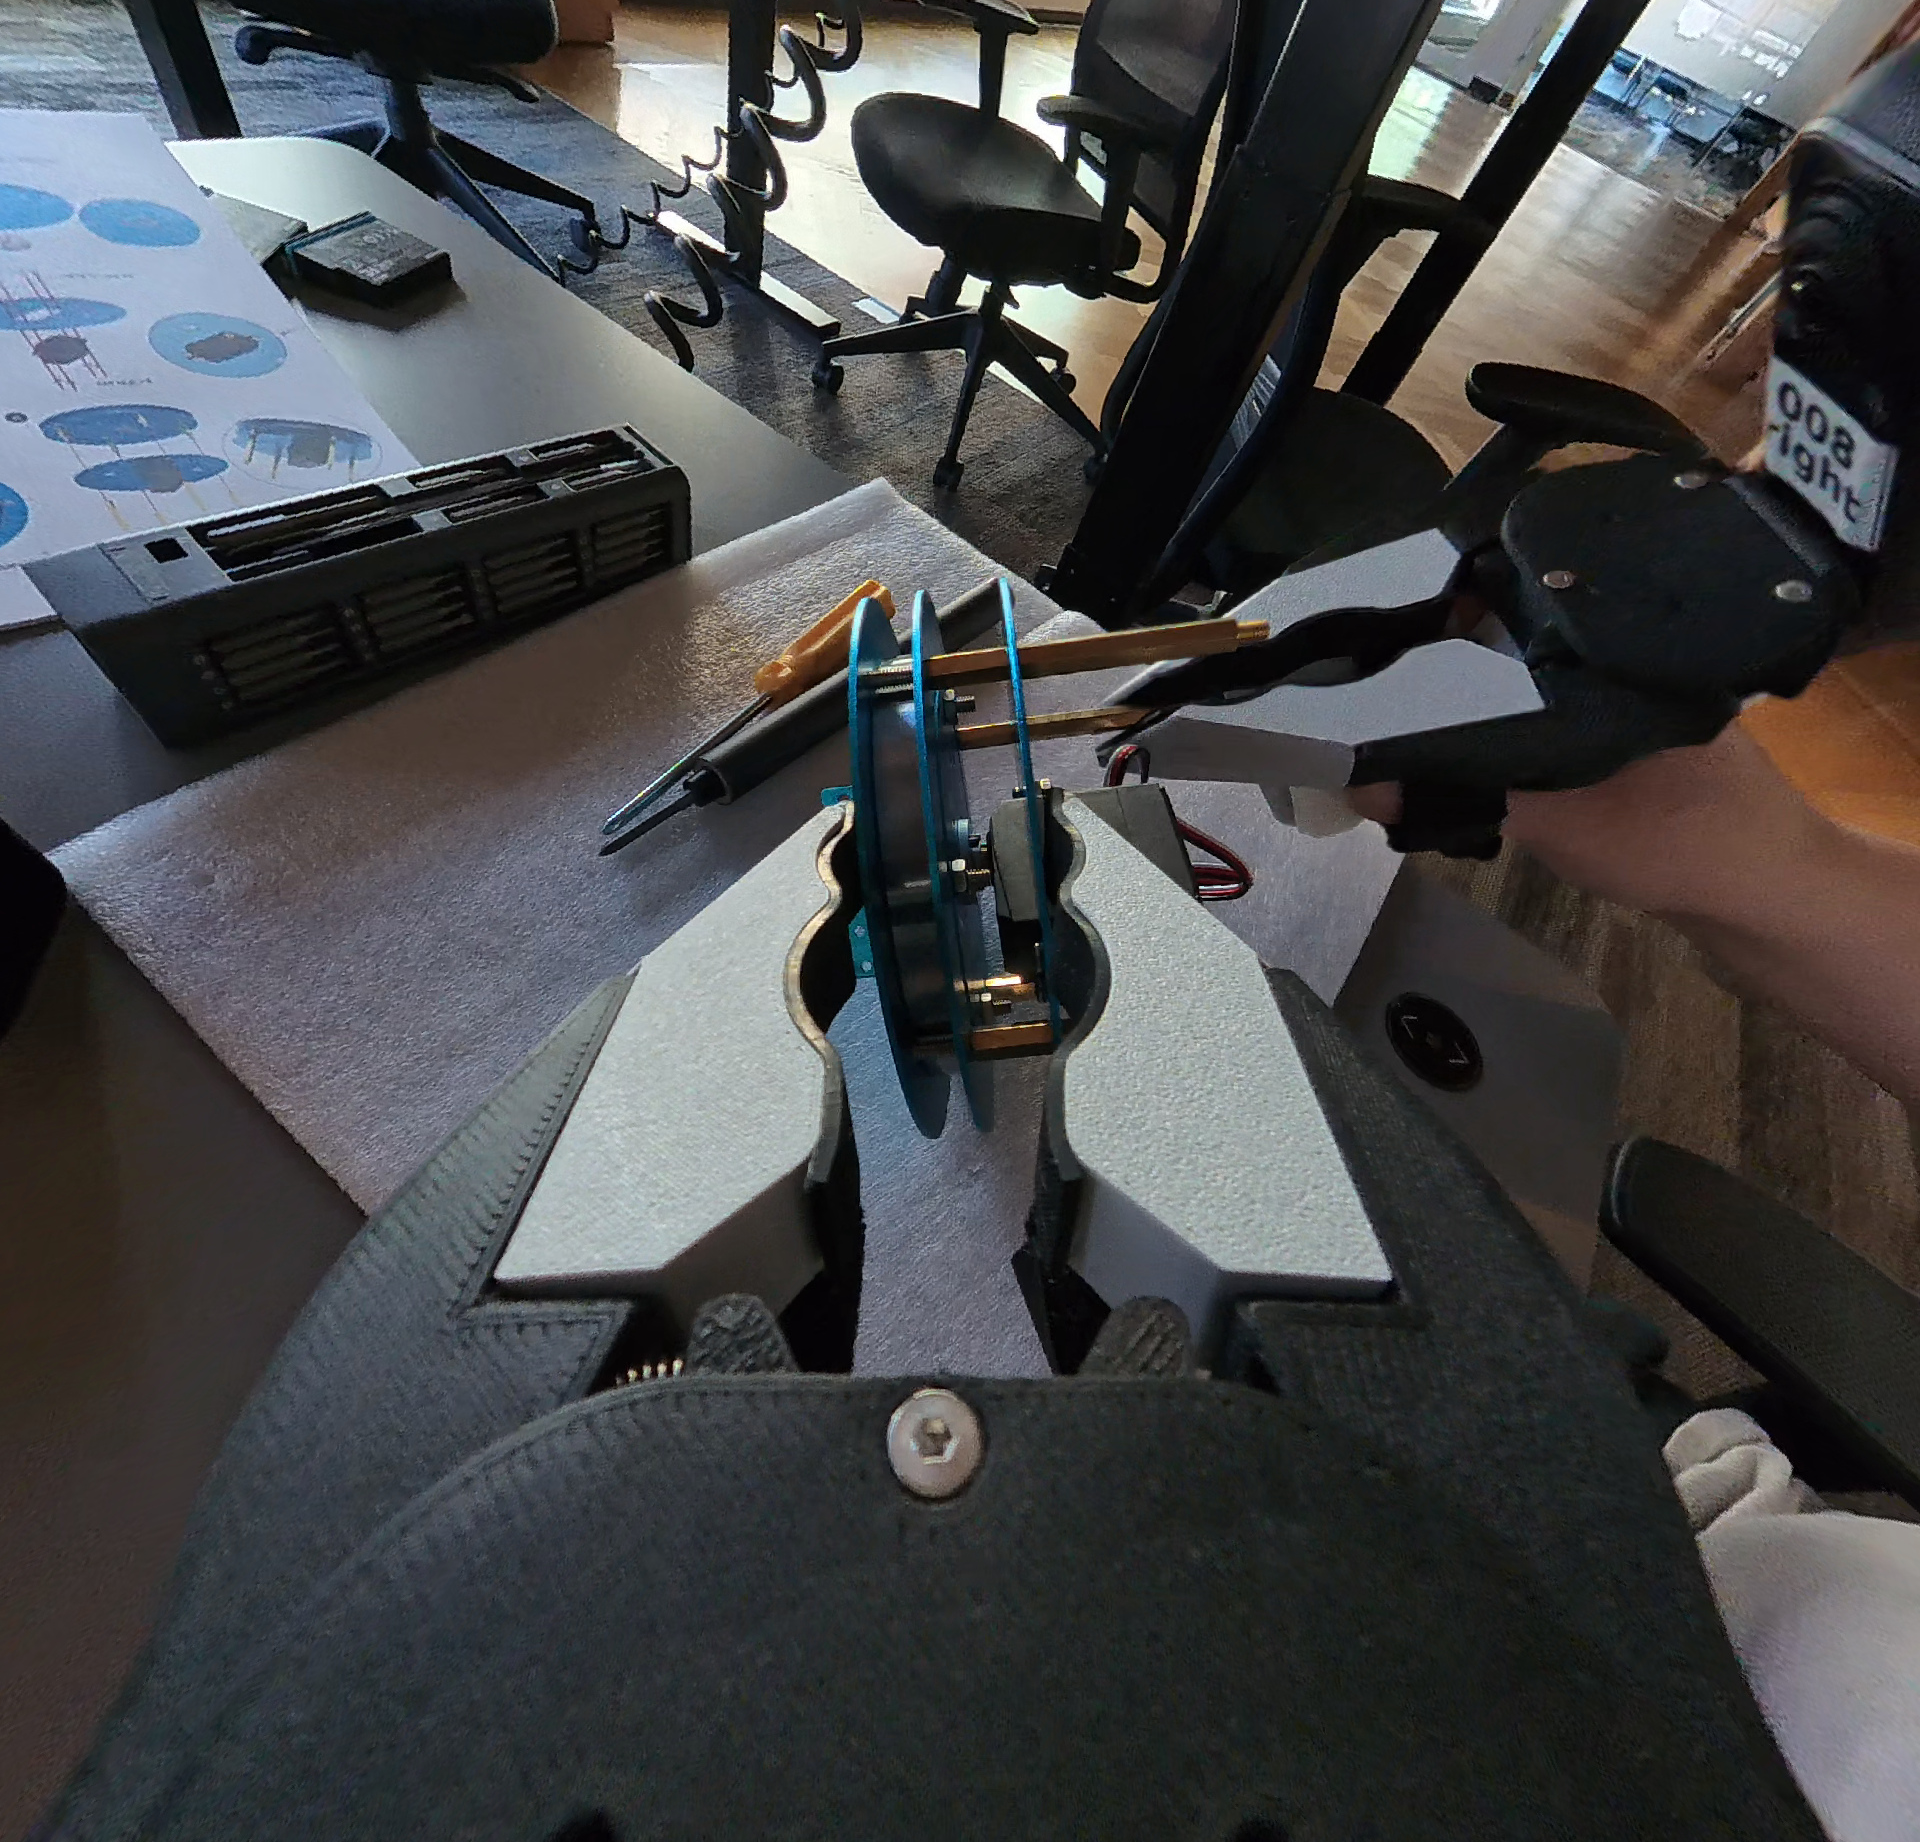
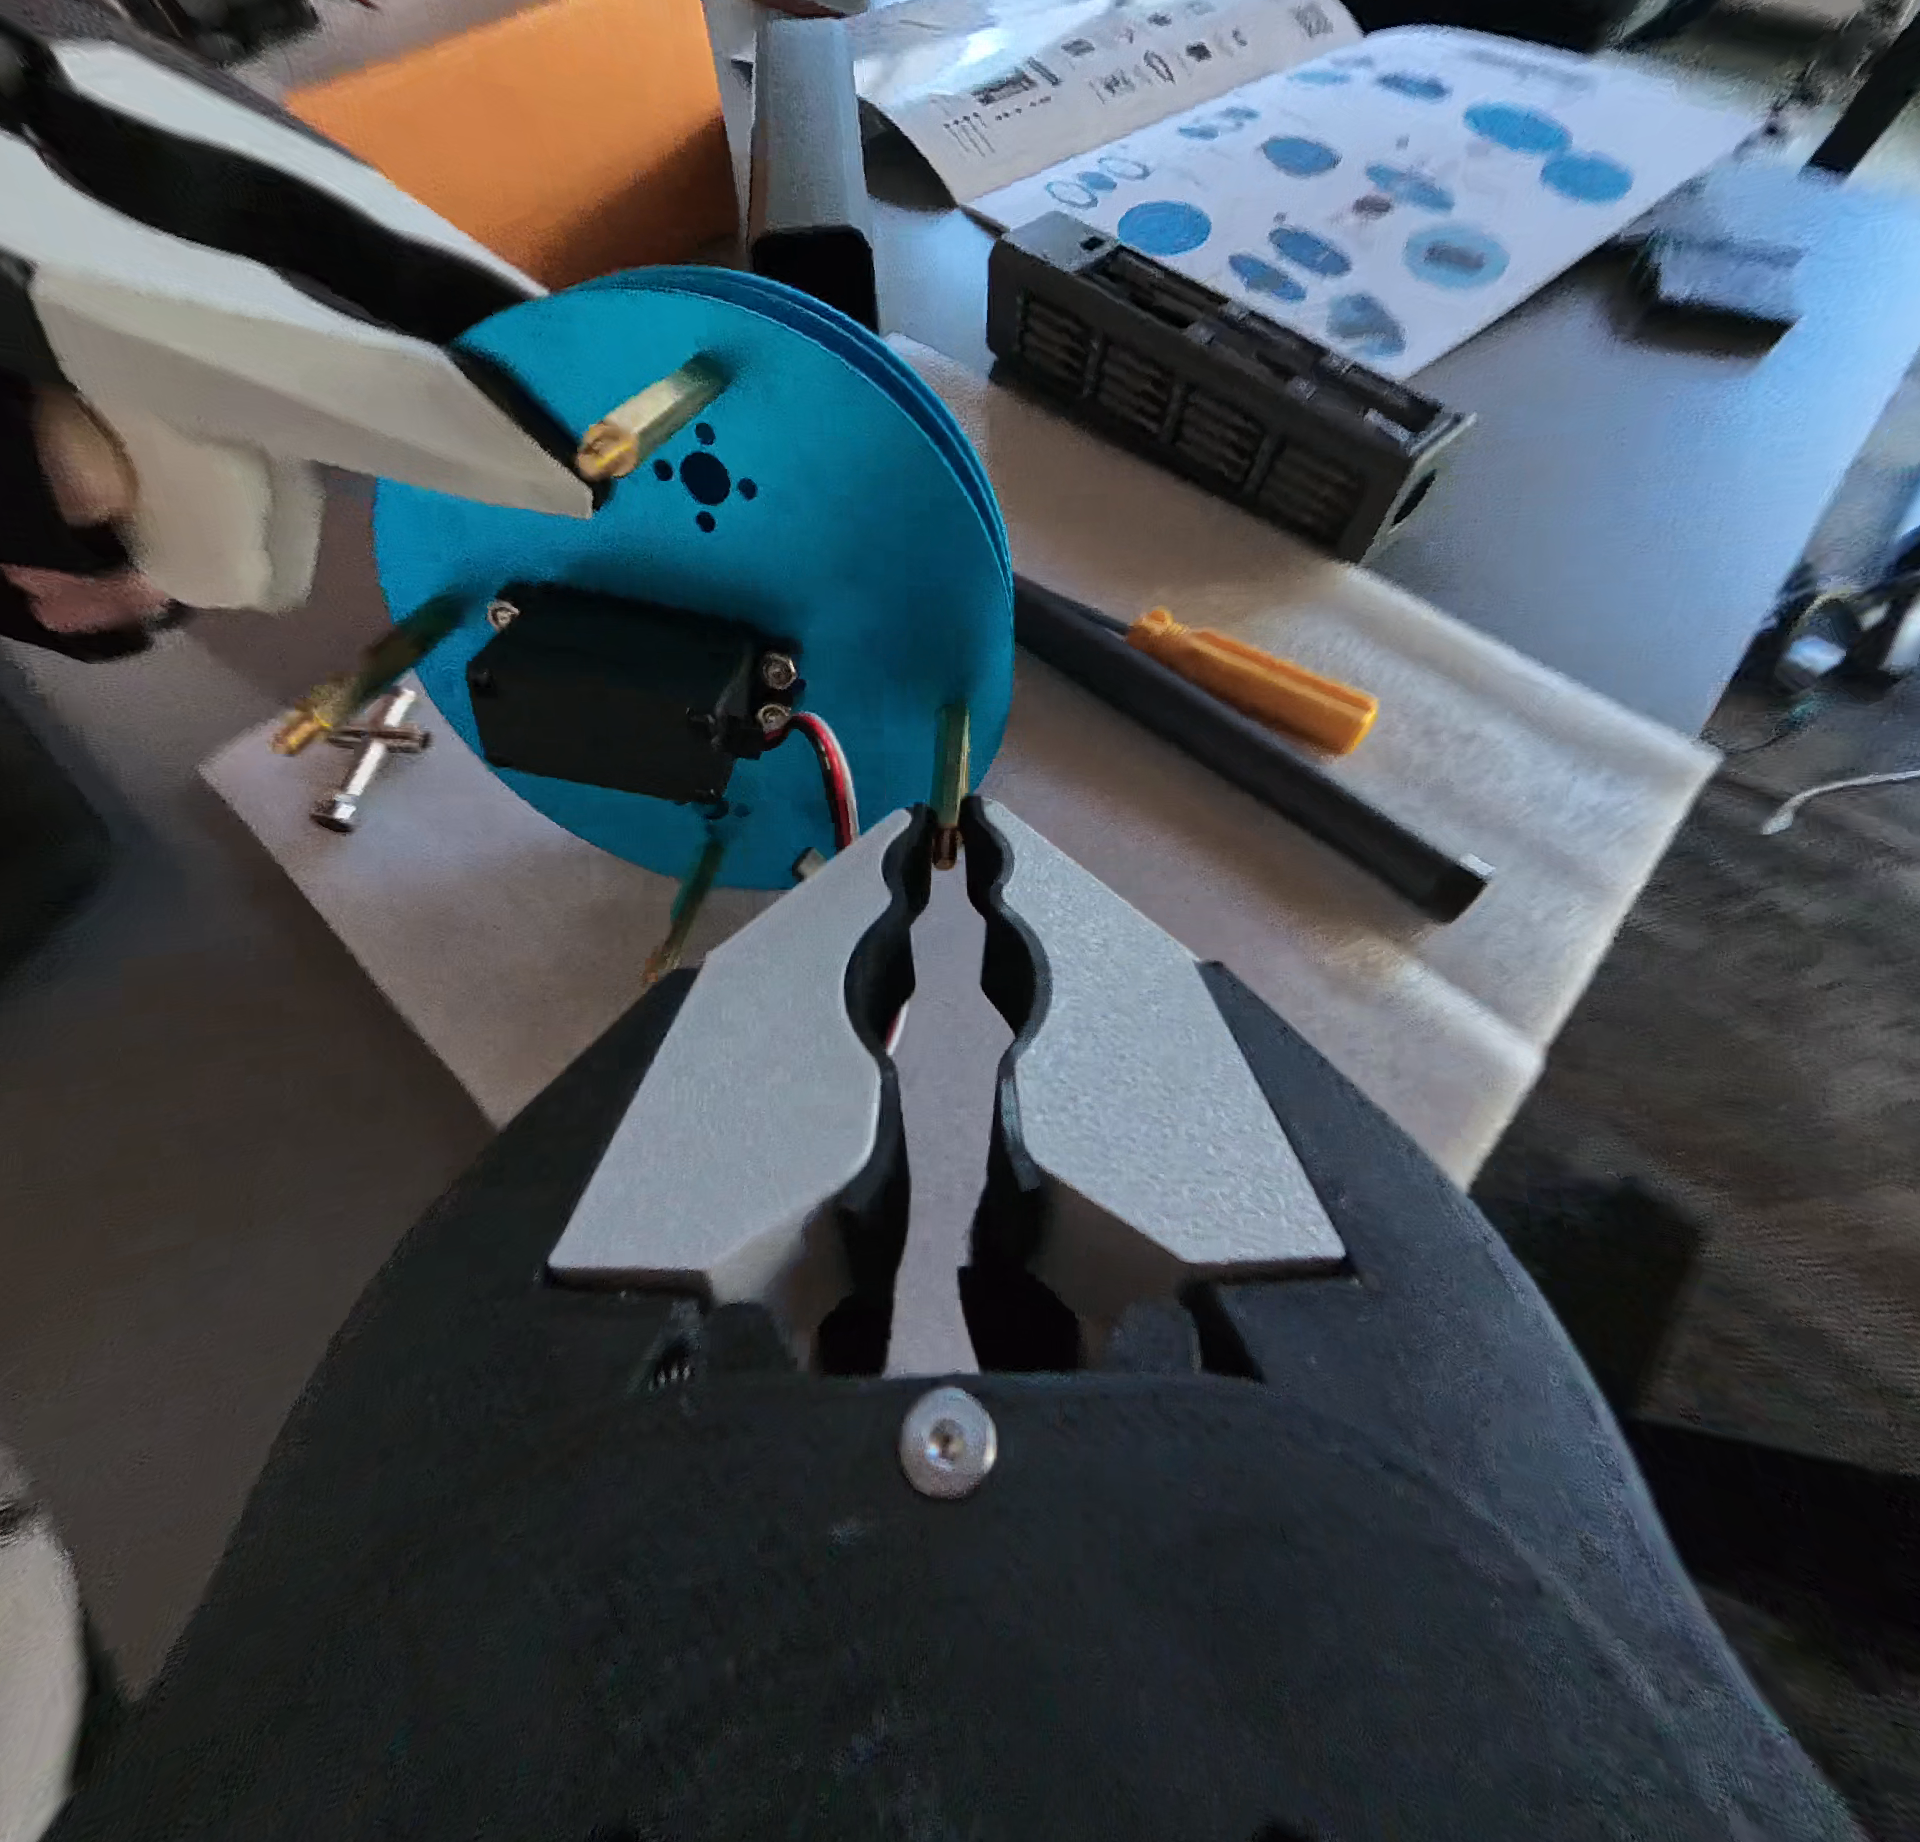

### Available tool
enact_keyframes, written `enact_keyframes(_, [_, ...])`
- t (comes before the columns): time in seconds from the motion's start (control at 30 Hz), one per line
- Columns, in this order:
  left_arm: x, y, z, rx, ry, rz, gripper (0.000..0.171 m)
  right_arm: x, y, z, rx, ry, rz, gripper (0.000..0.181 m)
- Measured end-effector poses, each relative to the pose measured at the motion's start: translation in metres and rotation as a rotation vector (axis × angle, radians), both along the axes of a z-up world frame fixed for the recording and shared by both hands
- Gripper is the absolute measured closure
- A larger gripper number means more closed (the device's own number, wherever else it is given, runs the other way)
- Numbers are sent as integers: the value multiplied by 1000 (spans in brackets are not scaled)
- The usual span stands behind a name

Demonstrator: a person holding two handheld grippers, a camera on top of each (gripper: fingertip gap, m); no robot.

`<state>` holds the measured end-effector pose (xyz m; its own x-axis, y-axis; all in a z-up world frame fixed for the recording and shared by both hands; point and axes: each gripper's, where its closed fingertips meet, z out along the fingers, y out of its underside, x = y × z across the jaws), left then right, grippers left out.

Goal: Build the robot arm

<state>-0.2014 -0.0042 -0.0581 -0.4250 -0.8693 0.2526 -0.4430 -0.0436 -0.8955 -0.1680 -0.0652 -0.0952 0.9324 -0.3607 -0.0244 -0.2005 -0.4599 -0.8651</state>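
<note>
My left gripper is shut on a stack of blue discs, held on edge over a white foam mat. The stack carries a black servo with red and white wires and several brass standoffs sticking out of its face. My right gripper is shut on the tip of one brass standoff near the disc's lower right rim. In the left wrist view the right gripper comes in from the right onto that standoff. The left gripper's fingers clamp the disc's upper left edge.
On the mat lie an orange-handled screwdriver, a black tube and a small metal cross wrench. Behind are a black bit case, an illustrated sheet and an orange box. Office chairs stand past the table edge. Some 9 cm of space lies between my two pairs of fingers. Between my right fingertips and the orange-handled screwdriver there is roughly 10 cm.
</note>
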Motion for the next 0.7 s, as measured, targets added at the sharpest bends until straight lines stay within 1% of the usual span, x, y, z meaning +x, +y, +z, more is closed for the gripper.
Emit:
enact_keyframes(0.03, [-1,-1,0,2,-2,-5,139,-2,-2,-1,16,38,4,176])
enact_keyframes(0.07, [-2,-1,0,5,-4,-6,139,-1,-7,0,29,46,-13,170])
enact_keyframes(0.1, [-3,0,0,10,-5,-3,139,1,-13,2,43,25,-36,160])
enact_keyframes(0.2, [-6,1,-1,12,0,-14,139,-2,-30,16,123,-94,-44,156])
enact_keyframes(0.27, [-9,1,-2,44,2,-32,139,-6,-40,27,188,-172,-63,152])
enact_keyframes(0.37, [-16,-4,-3,125,-18,-95,140,-18,-41,46,304,-291,2,141])
enact_keyframes(0.43, [-20,-7,-3,170,-36,-132,139,-23,-32,57,321,-364,111,132])
enact_keyframes(0.47, [-21,-9,-4,187,-43,-147,139,-26,-24,58,304,-372,207,127])
enact_keyframes(0.5, [-22,-10,-4,199,-47,-159,140,-29,-16,56,279,-351,310,127])
enact_keyframes(0.6, [-27,-12,-5,235,-65,-193,140,-25,7,43,187,-194,550,116])
enact_keyframes(0.67, [-30,-12,-6,249,-76,-205,140,-24,21,34,127,-84,685,114])
enact_keyframes(0.7, [-31,-11,-7,252,-83,-212,140,-24,25,28,96,-41,746,117])
